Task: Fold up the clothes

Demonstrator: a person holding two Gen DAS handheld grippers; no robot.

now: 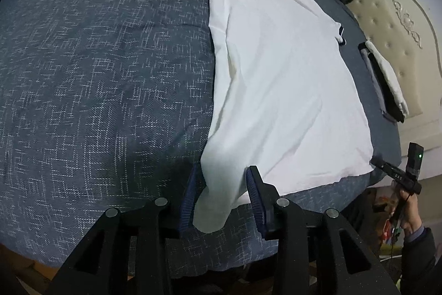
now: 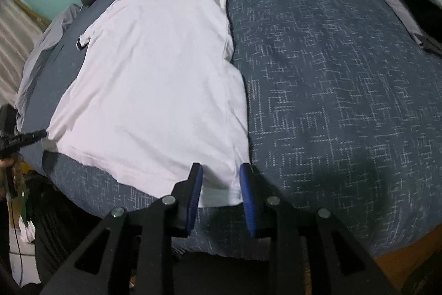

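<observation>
Both tongs low at white shirt (image 1: 276, 79) hem, left tongs (image 1: 221, 184) and right tongs (image 2: 219, 184) parted around corners, seemingly ungripped

one white polo shirt (image 1: 276, 79) – one folded stack (image 1: 386, 82) – two tools (image 1: 223, 184) (image 2: 221, 181)

Left gripper (image 1: 224, 194): matte black angular frame with triangular cut-outs, round silver screw heads at the joints, ribbed blue pads (image 1: 188, 195). Right gripper (image 2: 221, 194): identical build; seen from the left wrist, white lettering and a green indicator light. Sleeve (image 1: 420, 248): dark, over a bluish cuff.
</observation>
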